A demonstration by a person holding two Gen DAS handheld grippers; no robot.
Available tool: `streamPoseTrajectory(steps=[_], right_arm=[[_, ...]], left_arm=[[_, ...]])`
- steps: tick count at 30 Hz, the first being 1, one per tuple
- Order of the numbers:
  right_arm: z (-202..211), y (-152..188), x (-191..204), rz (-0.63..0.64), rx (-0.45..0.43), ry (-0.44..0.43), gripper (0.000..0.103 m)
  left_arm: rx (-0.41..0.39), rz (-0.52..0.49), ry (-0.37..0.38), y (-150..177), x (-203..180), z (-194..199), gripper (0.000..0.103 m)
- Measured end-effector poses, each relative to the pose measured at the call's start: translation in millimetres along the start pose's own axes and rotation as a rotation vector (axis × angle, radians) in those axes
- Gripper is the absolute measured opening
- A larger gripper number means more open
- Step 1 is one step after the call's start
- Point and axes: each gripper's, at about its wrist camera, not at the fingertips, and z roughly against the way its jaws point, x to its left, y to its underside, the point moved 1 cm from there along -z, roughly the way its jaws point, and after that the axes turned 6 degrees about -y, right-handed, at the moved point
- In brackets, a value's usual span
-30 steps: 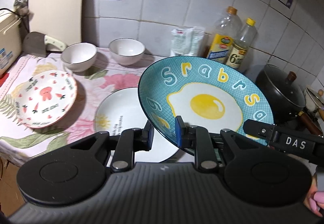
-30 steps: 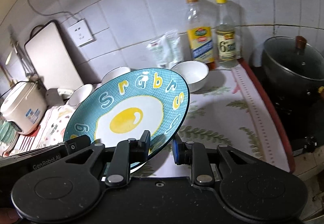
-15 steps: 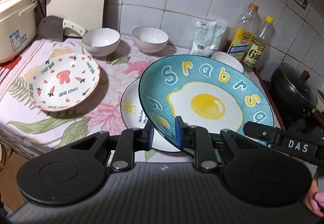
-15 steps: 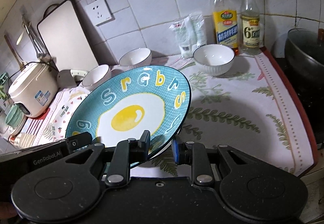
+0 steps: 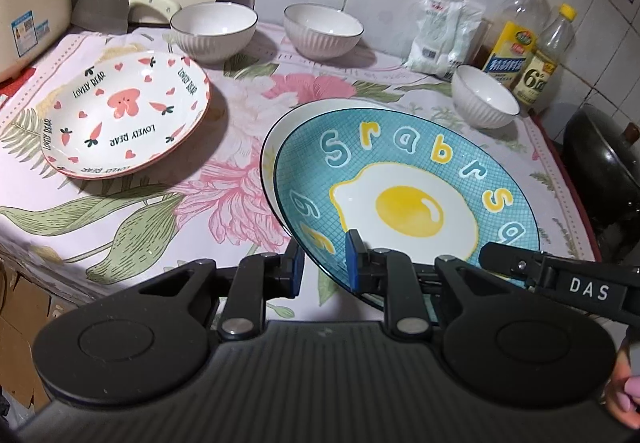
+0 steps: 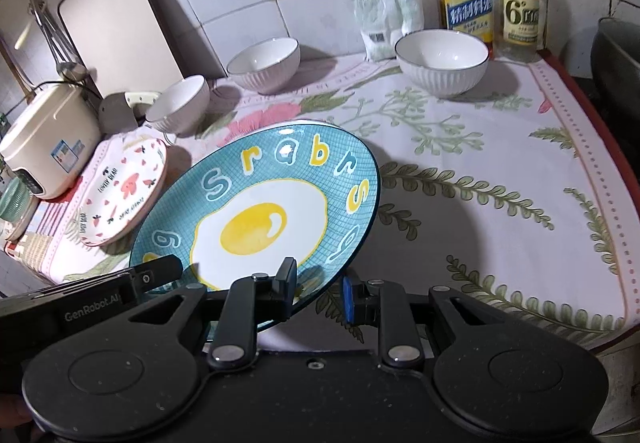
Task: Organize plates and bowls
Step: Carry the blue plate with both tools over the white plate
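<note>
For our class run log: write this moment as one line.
left gripper: shut on egg plate | right gripper: same rim | plate: tilted above white plate

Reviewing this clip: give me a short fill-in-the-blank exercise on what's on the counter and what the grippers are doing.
1. Both the left gripper and the right gripper grip the rim of the blue plate, which shows a fried ____.
2. Directly beneath it lies a ____ plate.
3. The plate with carrots reads "LOVELY ____".
4. The number of white bowls on the counter is ____.

Missing words: egg; white; BEAR; three
</note>
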Motion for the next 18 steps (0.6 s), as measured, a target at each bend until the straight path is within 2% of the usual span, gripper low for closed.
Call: streamPoseTrajectory(steps=[13, 18], right_arm=[[-31, -10, -2, -0.012, 0.043, 0.006, 0.027], [-35, -16, -1, 0.011, 0.048, 0.017, 0.027]], left_arm=[[0.064, -0.009, 0.001, -14, 7, -25, 0.020], [0.110, 0.027, 0.018, -21, 11, -31, 0.020]])
